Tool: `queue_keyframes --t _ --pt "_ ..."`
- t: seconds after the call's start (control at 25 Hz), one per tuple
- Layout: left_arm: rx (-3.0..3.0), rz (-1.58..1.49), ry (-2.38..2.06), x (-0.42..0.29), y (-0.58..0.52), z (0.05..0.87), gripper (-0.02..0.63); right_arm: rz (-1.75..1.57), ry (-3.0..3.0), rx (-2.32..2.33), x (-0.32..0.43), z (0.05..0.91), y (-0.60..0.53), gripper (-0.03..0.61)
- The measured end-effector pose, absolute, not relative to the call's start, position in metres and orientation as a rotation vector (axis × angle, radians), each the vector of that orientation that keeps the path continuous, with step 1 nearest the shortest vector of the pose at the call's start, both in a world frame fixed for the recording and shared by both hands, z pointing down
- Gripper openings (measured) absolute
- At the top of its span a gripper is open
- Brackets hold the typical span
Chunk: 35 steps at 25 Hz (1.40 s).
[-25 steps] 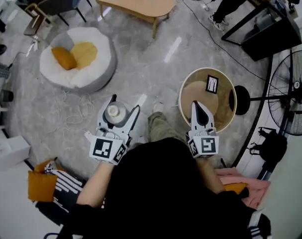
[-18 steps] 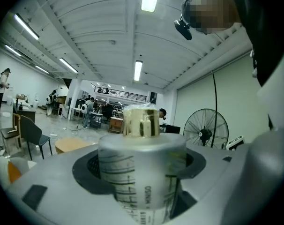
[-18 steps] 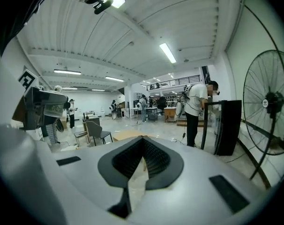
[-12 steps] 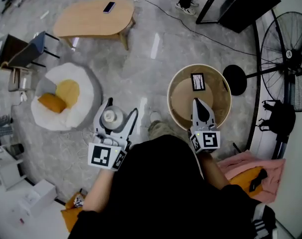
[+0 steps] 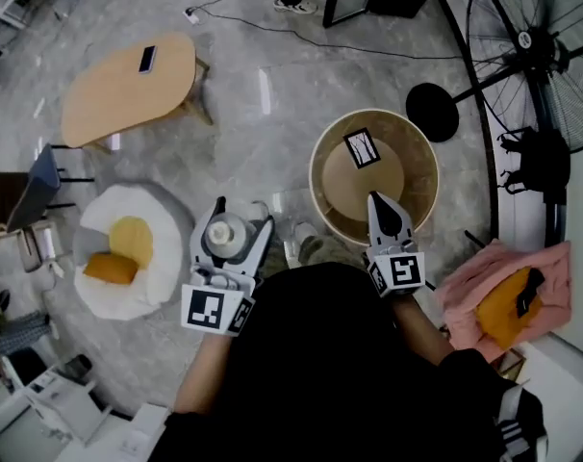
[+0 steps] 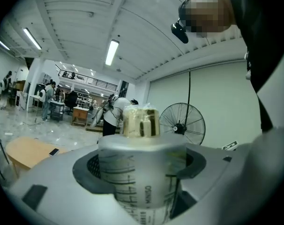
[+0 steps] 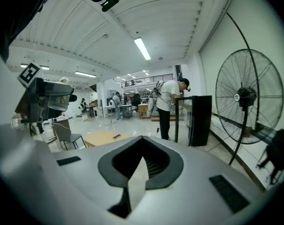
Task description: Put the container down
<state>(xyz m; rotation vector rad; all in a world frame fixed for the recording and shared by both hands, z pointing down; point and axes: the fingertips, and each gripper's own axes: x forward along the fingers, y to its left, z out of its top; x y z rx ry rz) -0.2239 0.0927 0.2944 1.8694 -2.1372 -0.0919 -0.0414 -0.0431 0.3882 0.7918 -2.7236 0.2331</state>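
A person standing over a grey marbled floor (image 5: pixel 272 133) holds a translucent plastic container (image 5: pixel 224 231) upright in the left tool (image 5: pixel 241 218), its jaws clamped round the ribbed, graduated cylinder below a yellowish cap (image 6: pixel 141 122). The right tool (image 5: pixel 378 205), jaws together and empty, hangs over the near edge of a round wooden counter (image 5: pixel 421 152) bearing a card (image 5: pixel 361 147). That counter, the likeliest landing spot, lies to the container's right and slightly ahead.

I see grey marbled floor (image 5: pixel 272 114) w/ oval wood table (image 5: pixel 128 89) upper left, white floor cushion (image 5: pixel 164 258) at left, big standing fan (image 5: pixel 532 41) upper right; strip lights (image 6: pixel 112 52) on ceiling.
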Motion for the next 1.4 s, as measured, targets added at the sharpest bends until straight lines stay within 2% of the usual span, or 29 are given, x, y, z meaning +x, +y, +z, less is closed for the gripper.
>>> queue_keyframes --t 0.44,0.64,0.76,1.08,1.4 --pt "2.307 0.002 -1.644 -0.261 -0.013 0.319 0.346 0.181 -2.434 1.462 -0.007 0.369 -0.088 0.021" --pt "2.438 -0.036 -1.435 -0.269 -0.032 0.33 0.347 0.469 -2.318 1.752 0.002 0.383 -0.07 0.021" --pt "2.478 -0.042 -1.341 -0.264 -0.04 0.336 0.347 0.457 -2.267 1.783 -0.004 0.39 -0.051 0.021" --pt "2.501 0.01 -1.158 -0.233 -0.068 0.366 0.347 0.441 -2.189 1.947 0.02 0.368 -0.031 0.021" --pt "2.597 0.163 -1.093 -0.122 -0.096 0.408 0.346 0.393 -2.174 1.962 0.101 0.37 -0.019 0.021"
